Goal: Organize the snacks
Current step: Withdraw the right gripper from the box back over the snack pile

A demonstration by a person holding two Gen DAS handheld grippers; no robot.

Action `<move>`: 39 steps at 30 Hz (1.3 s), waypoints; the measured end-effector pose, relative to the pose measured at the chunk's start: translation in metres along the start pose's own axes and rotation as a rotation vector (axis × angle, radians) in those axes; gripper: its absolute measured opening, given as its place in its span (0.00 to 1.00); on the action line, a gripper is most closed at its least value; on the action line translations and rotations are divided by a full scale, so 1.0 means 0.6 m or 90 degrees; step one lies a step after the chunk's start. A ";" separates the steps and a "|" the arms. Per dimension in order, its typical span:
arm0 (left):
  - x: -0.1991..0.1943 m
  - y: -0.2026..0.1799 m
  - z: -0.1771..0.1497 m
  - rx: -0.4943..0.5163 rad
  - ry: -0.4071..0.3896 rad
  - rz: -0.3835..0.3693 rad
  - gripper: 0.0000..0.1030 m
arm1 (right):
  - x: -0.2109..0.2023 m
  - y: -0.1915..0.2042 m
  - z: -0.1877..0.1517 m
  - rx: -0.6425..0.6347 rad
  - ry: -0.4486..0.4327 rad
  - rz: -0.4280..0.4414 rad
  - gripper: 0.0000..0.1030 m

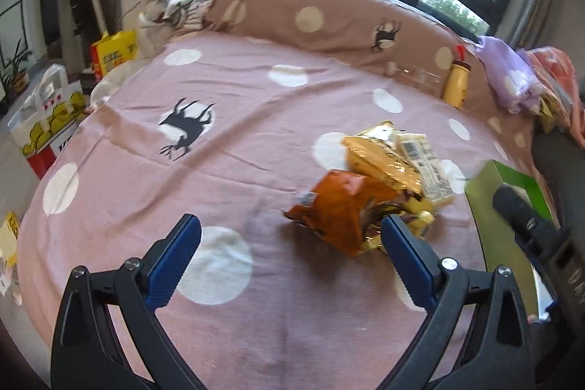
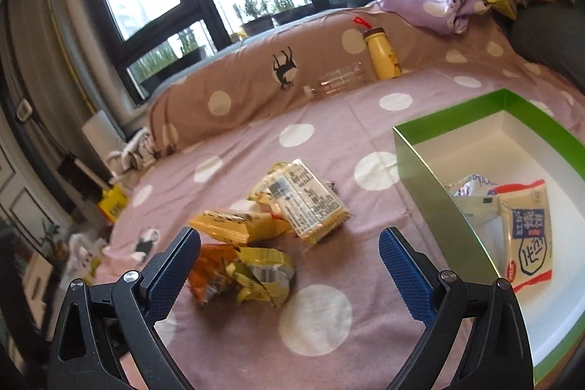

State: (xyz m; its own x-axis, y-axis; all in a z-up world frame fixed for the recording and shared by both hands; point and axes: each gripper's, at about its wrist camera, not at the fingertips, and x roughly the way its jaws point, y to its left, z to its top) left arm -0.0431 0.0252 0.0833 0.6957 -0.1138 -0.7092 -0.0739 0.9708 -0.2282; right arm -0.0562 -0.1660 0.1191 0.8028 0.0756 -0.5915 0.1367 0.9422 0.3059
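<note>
Foil and plastic snack packets lie heaped on the pink spotted bedsheet (image 2: 256,346), just left of the green box (image 2: 413,152), whose white inside already holds two packets (image 2: 526,236). Left gripper (image 1: 290,240): fingers spread wide, empty, the right finger's tip close to the near edge of the orange packet (image 1: 340,207); contact cannot be told. Right gripper (image 2: 289,256): fingers likewise wide and empty, hovering over the heap, with the crumpled yellow packet (image 2: 263,275) between them in the picture. Behind it rest a flat yellow packet (image 2: 237,223) and a pale label-side-up packet (image 2: 310,207), overlapping one another.

Handling, as a judgement: each packet is probably light, air-filled and soft, with a slick film that creases and slips; the contents are likely brittle, so a gentle pinch suits better than a full squeeze. Best holds appear to be the crimped end seals or a raised fold, such as the upturned edge of the crumpled yellow packet. Overlapping neighbours may drag along when one is lifted.
</note>
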 end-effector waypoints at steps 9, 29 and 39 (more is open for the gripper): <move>0.007 0.025 0.003 -0.020 0.014 0.014 0.97 | 0.026 0.007 -0.019 0.009 0.053 -0.003 0.95; 0.022 0.023 0.000 -0.011 0.039 0.011 0.97 | 0.044 0.003 -0.024 0.031 0.083 0.000 0.95; 0.023 0.011 0.001 0.002 0.043 0.010 0.97 | 0.043 -0.003 -0.023 0.047 0.088 0.012 0.95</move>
State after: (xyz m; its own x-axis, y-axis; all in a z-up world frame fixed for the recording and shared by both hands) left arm -0.0335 0.0302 0.0722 0.6442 -0.1132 -0.7564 -0.0820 0.9731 -0.2155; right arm -0.0441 -0.1612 0.0930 0.7191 0.1414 -0.6804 0.1688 0.9142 0.3684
